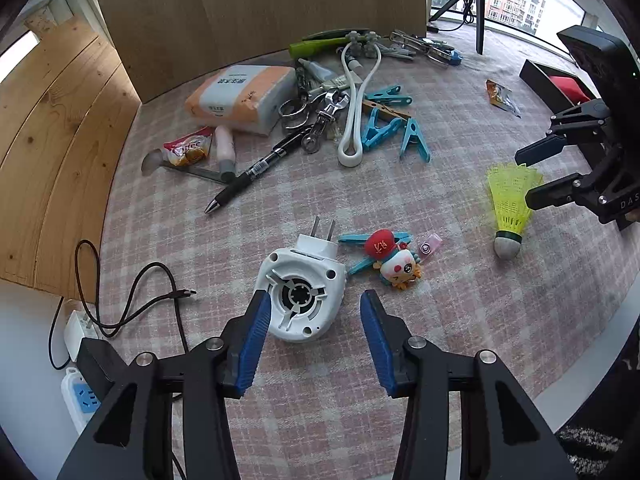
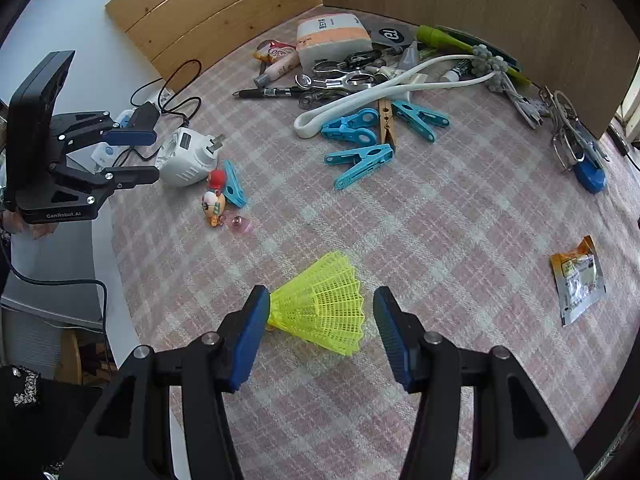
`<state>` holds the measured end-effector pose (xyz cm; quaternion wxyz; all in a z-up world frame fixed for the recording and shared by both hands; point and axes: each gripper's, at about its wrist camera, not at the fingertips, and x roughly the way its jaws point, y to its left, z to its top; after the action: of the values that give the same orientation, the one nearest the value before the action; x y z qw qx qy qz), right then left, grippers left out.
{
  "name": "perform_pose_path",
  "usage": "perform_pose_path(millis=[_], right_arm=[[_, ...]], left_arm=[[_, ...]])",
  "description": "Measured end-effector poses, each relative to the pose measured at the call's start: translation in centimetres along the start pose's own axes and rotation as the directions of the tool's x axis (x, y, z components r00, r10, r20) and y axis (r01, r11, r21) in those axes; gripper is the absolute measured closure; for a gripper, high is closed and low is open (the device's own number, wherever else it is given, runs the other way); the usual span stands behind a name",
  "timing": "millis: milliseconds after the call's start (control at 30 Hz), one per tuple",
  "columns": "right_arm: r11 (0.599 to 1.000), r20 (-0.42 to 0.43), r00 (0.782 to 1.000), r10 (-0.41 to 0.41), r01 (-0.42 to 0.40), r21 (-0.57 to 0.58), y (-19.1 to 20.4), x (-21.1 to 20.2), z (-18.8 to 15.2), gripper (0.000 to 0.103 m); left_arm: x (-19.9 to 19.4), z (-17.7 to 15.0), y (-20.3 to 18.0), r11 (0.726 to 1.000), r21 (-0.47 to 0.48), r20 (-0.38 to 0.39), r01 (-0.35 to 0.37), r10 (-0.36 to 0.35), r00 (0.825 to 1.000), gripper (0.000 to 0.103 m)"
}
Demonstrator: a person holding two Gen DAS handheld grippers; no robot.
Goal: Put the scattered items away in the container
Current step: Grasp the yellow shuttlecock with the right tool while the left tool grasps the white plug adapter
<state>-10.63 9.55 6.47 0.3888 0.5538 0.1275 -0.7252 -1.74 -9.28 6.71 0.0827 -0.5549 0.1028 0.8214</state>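
Left gripper [image 1: 314, 304] spread wide, nothing held. White plug [image 1: 304, 292] lies on the checked cloth [image 1: 460, 320] between its fingers, offset toward the left finger [image 1: 254, 336], which overlaps the plug's edge; contact unclear. Right finger stands apart from it. Plug prongs point away from the gripper.

Just ahead-right of the left gripper: a doll [image 1: 394, 260] with a red cap, lying against a blue peg [image 1: 360, 238], with a small pink tag [image 1: 430, 245] beside it. Farther ahead: a pen [image 1: 256, 170], then the main pile with a tissue pack [image 1: 240, 96], a white loop [image 1: 356, 108], more blue pegs [image 1: 384, 124] and metal tools. Black cable [image 1: 132, 300] to its left, at the cloth edge.

Right gripper [image 2: 318, 308] also fully parted, empty. Yellow shuttlecock [image 2: 324, 312] lies on its side between the fingers, skirt toward the right finger, narrow end at the left finger's [image 2: 250, 336] tip; cork is hidden in this view. In the left wrist view the cork sits toward the near table edge.

Well right of the right gripper: an orange sachet [image 2: 578, 280]. Far ahead-right: a blue-handled tool [image 2: 588, 168].

Container [image 1: 556, 84]: dark tray with something red inside, seen only in the left wrist view, far right, beyond the right gripper. Nothing else visible in it.
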Motion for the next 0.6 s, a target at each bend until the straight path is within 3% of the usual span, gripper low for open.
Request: perform_pose_path(millis=[333, 600], right_arm=[[0.998, -0.051, 0.997, 0.051, -0.052, -0.021, 0.3, 1.5, 0.3, 0.050], [0.995, -0.105, 0.993, 0.057, -0.065, -0.076, 1.8, 3.4, 0.1, 0.050]], left_arm=[[3.5, 0.9, 0.1, 0.999, 0.019, -0.096, 0.032, -0.031, 0.995, 0.075], [3.7, 1.5, 0.0, 0.999, 0.035, -0.089, 0.000, 0.004, 0.996, 0.078]])
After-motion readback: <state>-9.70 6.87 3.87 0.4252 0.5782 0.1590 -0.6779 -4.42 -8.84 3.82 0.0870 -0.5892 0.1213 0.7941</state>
